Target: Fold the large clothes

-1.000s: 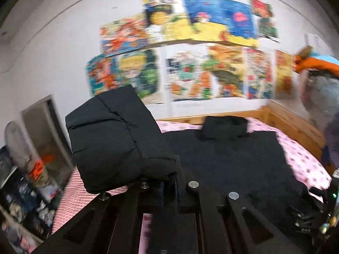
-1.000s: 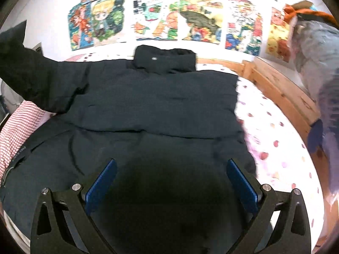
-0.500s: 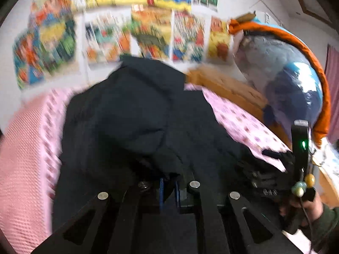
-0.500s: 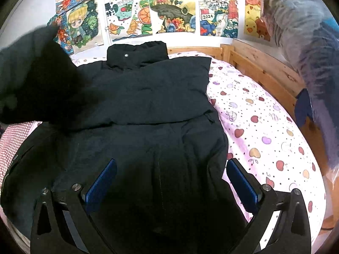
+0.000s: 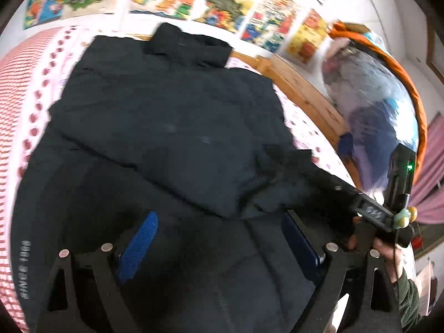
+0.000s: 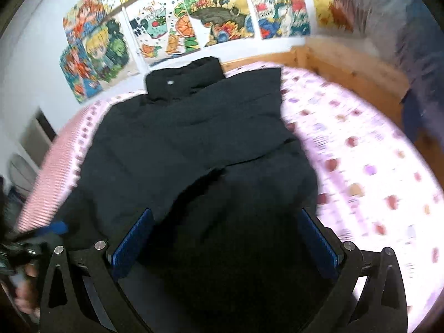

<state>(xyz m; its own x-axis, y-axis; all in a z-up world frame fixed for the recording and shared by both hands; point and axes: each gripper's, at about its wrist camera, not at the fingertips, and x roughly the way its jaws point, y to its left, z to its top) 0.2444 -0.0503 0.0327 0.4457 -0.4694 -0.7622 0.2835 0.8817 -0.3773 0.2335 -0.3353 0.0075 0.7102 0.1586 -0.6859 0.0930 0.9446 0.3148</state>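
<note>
Jacket (image 5: pixel 172 127) mid-frame on bed (image 6: pixel 360 144): bulky, soft, slippery. Left tongs (image 5: pixel 219 247), right tongs (image 6: pixel 224 238) wide open, empty. We'd grip hem corners.

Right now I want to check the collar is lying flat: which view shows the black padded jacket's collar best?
The right wrist view: the stand-up collar of the black padded jacket faces the camera, its pale snap visible. The left wrist view shows the collar too, but smaller, blurrier, angled.

Bed (image 6: pixel 360 144): wooden frame, pink heart-print sheet. Black jacket (image 6: pixel 194 138) lies flat directly ahead of gripper.
</note>
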